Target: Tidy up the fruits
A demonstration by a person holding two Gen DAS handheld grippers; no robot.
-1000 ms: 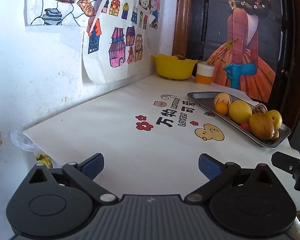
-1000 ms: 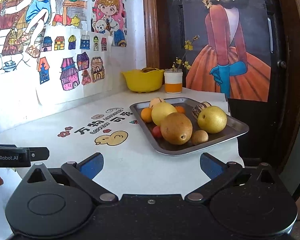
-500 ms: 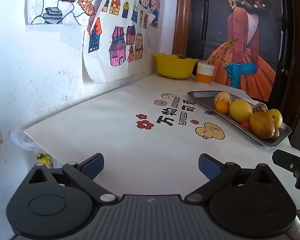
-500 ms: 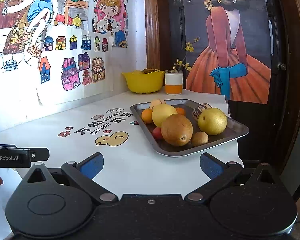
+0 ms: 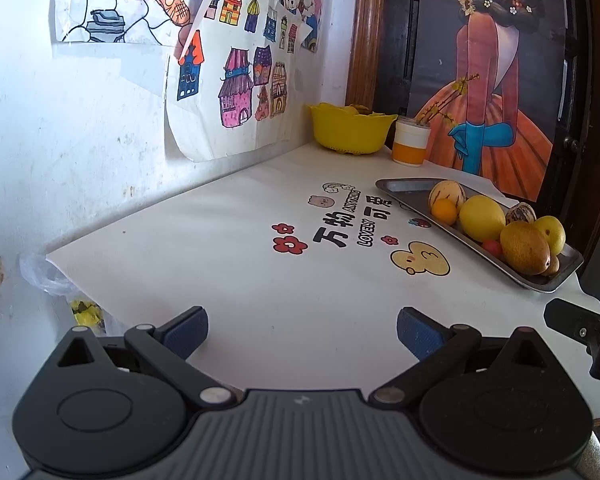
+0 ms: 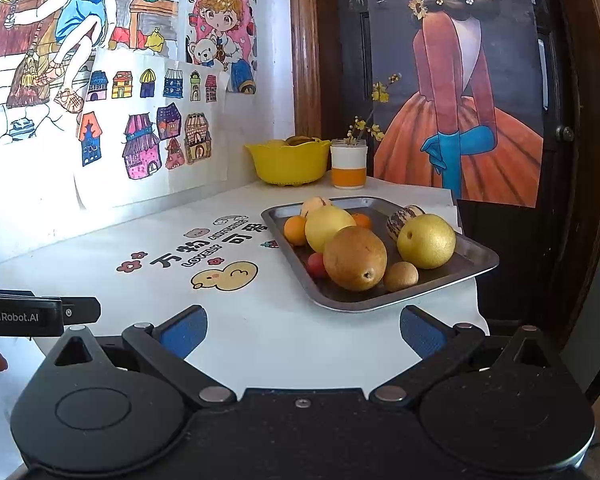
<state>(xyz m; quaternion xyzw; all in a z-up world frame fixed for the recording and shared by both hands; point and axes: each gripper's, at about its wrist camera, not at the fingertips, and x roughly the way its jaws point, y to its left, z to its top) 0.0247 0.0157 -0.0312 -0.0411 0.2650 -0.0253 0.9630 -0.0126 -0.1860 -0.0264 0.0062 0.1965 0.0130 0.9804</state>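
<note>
Right gripper (image 6: 300,330): jaws spread wide, nothing between the blue pads (image 6: 182,330), held just above the white table cover (image 6: 260,344). Left gripper (image 5: 302,334): likewise wide open and empty, over bare cover.

Just ahead of the right jaws, slightly toward the right finger: metal tray (image 6: 476,264), near edge close beyond the fingertips. From the left jaws, same tray (image 5: 400,186) well off to the right and further ahead.

Nearest in the tray: brown pear (image 6: 354,258), touching a small brown kiwi-like fruit (image 6: 400,276) on its right and a small red fruit (image 6: 315,265) on its left. Behind the pear: large yellow citrus (image 6: 326,226), with a small orange (image 6: 295,230) at its left. Right of the pear: yellow round pear (image 6: 426,240), a striped melon (image 6: 402,220) behind it. At the tray's far part: a second orange (image 6: 361,220) and a pale striped fruit (image 6: 315,204), both partly hidden.

Beyond the tray, against the wall: yellow bowl (image 6: 288,162) with fruit inside, kind not clear, and just beside it a white-and-orange cup (image 6: 348,164) holding a yellow flower sprig.
</note>
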